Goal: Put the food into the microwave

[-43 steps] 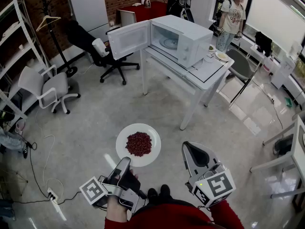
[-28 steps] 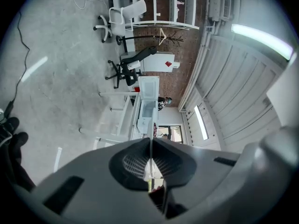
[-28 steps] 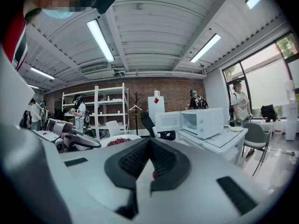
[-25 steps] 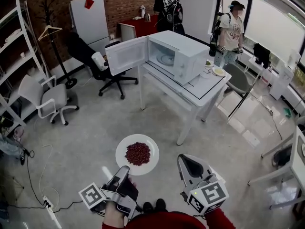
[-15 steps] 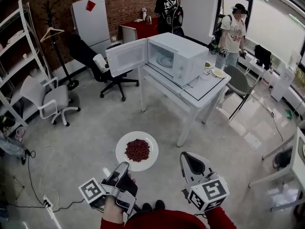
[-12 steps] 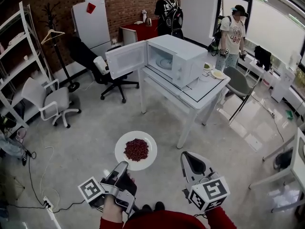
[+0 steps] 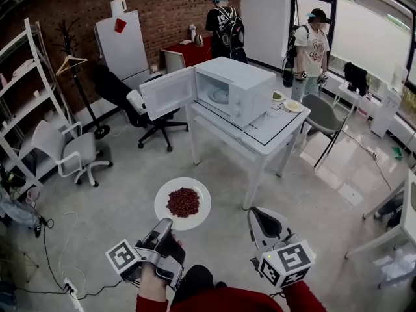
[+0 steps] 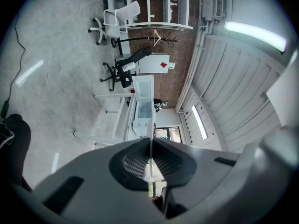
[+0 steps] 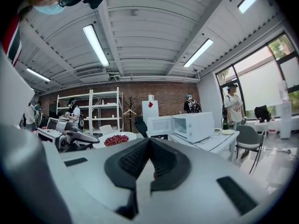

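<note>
A white plate (image 7: 199, 192) heaped with red beans (image 7: 183, 202) hangs level over the floor, and my left gripper (image 7: 166, 225) is shut on its near rim. In the left gripper view the rim shows as a thin edge (image 8: 151, 158) clamped between the jaws of the left gripper (image 8: 150, 146). My right gripper (image 7: 259, 214) is shut and empty, to the right of the plate. The white microwave (image 7: 239, 88) stands on a white table (image 7: 276, 133) ahead, its door (image 7: 168, 93) swung open to the left. The right gripper view shows the right gripper (image 9: 149, 141), the beans (image 9: 117, 139) and the microwave (image 9: 192, 126).
A black office chair (image 7: 123, 86) and a white chair (image 7: 68, 151) stand left of the table. Two people (image 7: 311, 44) stand behind it, beside a grey chair (image 7: 323, 114). Small dishes (image 7: 292, 106) sit on the table's far end. A white shelf (image 7: 23, 103) lines the left wall.
Both grippers and the plate have moved a little forward toward the microwave table. The left gripper's hold on the plate is unchanged.
</note>
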A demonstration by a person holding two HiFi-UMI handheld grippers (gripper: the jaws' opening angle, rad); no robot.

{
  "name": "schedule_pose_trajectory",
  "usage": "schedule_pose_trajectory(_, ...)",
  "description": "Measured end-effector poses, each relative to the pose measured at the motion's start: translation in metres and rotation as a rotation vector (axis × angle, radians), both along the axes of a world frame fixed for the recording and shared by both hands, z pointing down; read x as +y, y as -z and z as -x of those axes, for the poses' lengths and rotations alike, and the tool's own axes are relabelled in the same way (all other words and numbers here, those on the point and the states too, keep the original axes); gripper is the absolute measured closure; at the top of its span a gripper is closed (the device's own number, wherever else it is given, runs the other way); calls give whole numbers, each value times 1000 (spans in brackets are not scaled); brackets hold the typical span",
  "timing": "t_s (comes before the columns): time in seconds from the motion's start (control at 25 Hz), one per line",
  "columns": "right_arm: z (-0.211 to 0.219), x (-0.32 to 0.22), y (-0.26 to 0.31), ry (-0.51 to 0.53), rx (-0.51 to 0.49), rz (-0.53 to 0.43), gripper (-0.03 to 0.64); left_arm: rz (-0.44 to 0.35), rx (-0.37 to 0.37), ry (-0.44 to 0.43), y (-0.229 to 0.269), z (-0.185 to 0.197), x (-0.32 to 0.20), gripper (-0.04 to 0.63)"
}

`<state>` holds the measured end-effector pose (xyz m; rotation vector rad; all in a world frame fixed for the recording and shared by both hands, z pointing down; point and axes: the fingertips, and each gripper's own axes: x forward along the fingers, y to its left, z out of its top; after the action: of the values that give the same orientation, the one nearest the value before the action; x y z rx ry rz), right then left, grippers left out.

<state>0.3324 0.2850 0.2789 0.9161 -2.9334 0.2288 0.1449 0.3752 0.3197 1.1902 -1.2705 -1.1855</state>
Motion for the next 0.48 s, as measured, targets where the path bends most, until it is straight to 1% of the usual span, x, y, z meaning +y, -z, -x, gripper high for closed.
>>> schedule_pose_trajectory(0.16, 8, -8, 9, 3, -8, -26, 604, -14, -12, -2, 6, 8, -13, 572)
schedule_pose_trajectory(0.28, 17, -19, 8, -4, -10, -26, 604, -25, -6, -5, 5, 14, -25, 572)
schedule_pose_trajectory(0.48, 44, -36, 10, 6, -9, -33, 603, -27, 3, -18, 3, 33, -48, 572)
